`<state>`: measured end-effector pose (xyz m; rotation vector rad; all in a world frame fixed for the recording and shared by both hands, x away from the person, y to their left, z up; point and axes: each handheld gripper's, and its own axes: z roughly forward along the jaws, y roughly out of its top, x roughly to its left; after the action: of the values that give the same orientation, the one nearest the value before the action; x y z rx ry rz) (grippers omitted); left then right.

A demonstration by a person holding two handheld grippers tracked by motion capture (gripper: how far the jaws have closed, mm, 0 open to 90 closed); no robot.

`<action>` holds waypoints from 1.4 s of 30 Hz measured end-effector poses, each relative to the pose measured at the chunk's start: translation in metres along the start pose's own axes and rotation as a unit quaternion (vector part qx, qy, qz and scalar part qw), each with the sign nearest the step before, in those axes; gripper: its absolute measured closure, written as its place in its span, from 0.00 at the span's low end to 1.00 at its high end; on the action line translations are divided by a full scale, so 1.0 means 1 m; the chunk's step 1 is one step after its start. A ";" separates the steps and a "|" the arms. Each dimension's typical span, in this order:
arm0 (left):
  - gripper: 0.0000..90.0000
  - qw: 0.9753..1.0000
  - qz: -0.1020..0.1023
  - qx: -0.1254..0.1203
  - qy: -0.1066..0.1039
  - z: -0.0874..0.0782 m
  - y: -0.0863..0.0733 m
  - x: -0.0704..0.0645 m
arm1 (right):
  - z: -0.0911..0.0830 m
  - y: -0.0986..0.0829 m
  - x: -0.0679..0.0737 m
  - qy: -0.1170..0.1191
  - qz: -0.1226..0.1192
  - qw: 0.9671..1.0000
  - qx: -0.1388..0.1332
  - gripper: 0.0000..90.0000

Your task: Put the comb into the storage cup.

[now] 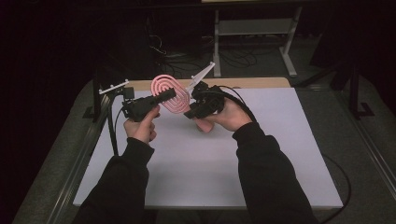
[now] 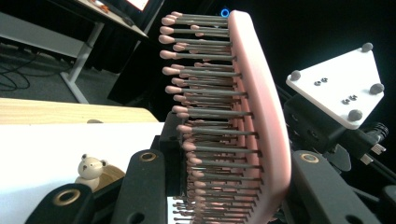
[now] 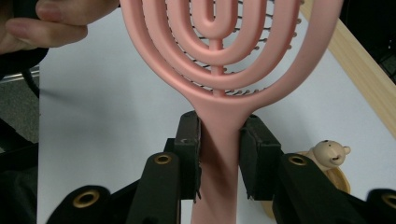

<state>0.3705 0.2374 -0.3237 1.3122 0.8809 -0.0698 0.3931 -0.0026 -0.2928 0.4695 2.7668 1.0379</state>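
A pink hairbrush with a ringed open head is held in the air over the white mat. My right gripper is shut on its handle; the right gripper view shows both pads pressed on the handle just below the head, right gripper. My left gripper closes across the brush head. In the left gripper view the head stands edge-on between the jaws, bristles toward the left pad, back against the right jaw, left gripper.
A small wooden bear figure on a round wooden base stands on the mat beneath the brush, bear. A wooden strip borders the mat's far edge. A white table frame and cables lie beyond.
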 end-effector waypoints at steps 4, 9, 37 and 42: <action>0.68 1.000 0.007 0.007 -0.003 0.006 0.004 -0.004 | -0.001 -0.003 -0.002 0.004 0.010 1.000 0.000 0.67; 0.69 0.999 0.028 0.015 0.007 0.012 0.010 -0.012 | -0.003 -0.013 -0.005 -0.001 0.028 1.000 -0.008 0.43; 0.69 0.998 0.065 0.016 0.011 0.030 0.036 -0.017 | -0.039 -0.070 -0.028 -0.042 0.113 0.990 -0.079 0.00; 0.69 0.996 0.079 0.024 0.019 0.034 0.040 -0.015 | -0.044 -0.088 -0.031 -0.046 0.125 0.987 -0.090 0.00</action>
<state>0.3983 0.2142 -0.2827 1.4279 0.8091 0.0572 0.3906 -0.1024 -0.3169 0.8310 2.5493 1.2709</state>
